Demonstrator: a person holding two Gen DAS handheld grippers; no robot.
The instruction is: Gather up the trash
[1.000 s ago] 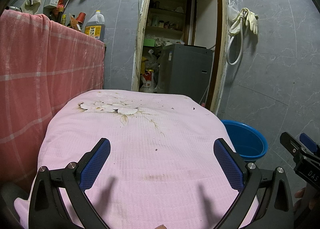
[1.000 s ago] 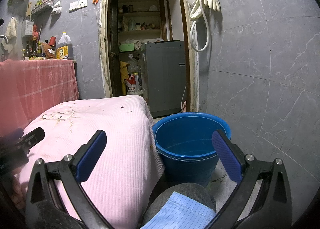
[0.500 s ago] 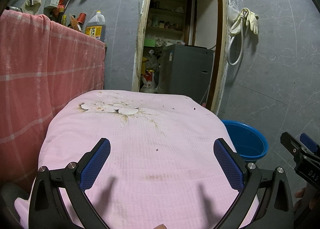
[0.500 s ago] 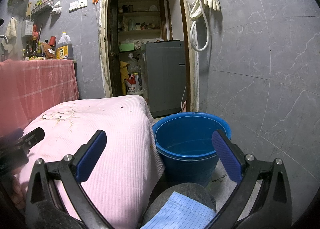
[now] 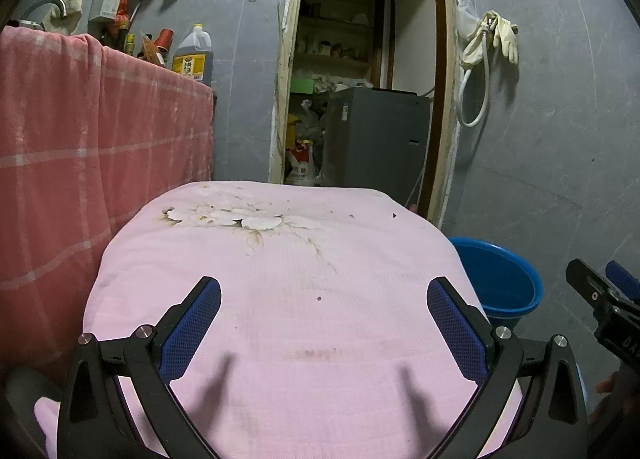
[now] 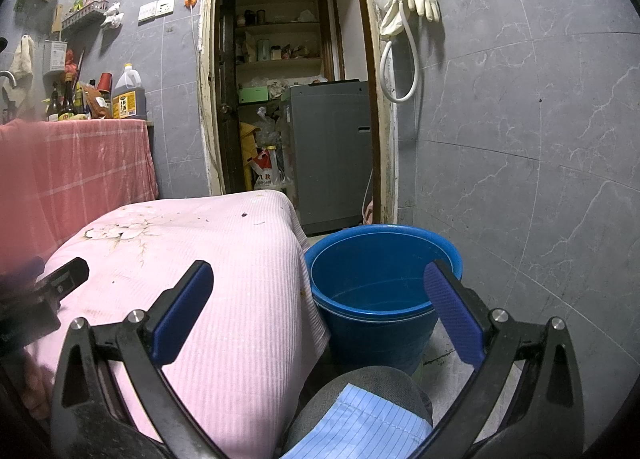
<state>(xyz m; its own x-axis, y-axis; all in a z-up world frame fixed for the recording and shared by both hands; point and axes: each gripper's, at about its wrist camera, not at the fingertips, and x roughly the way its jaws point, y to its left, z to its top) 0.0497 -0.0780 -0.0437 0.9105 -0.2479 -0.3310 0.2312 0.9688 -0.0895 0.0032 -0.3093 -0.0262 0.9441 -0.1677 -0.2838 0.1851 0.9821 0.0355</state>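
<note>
Both grippers idle and empty: left gripper [image 5: 324, 311] has fingers spread wide over the pink cloth [image 5: 280, 299] on the table, right gripper [image 6: 320, 295] equally wide, straddling the table's edge and the blue bucket [image 6: 380, 323] on the floor lower right of centre in its view. Only trash I can make out is tiny dark crumbs [image 5: 319, 298] on the cloth: one mid-frame between the left fingers, a few more near the far edge, upper centre-right of the left view. My read: they're near weightless, dry, probably brittle, far smaller than the finger pads [image 5: 188, 329]. A direct pinch will likely grab cloth too, since it's soft and will bunch. Better to close down narrow, nip right at the crumb from above, go light. Bucket looks like the drop point, just beside the table, apparently empty, though its bottom is partly hidden by the rim. Can't tell crumbs from stains at this size; the brownish smear lower centre looks like a stain. The table's near edge is cut off behind the grippers. Doorway clutter is too dim to sort out.
</note>
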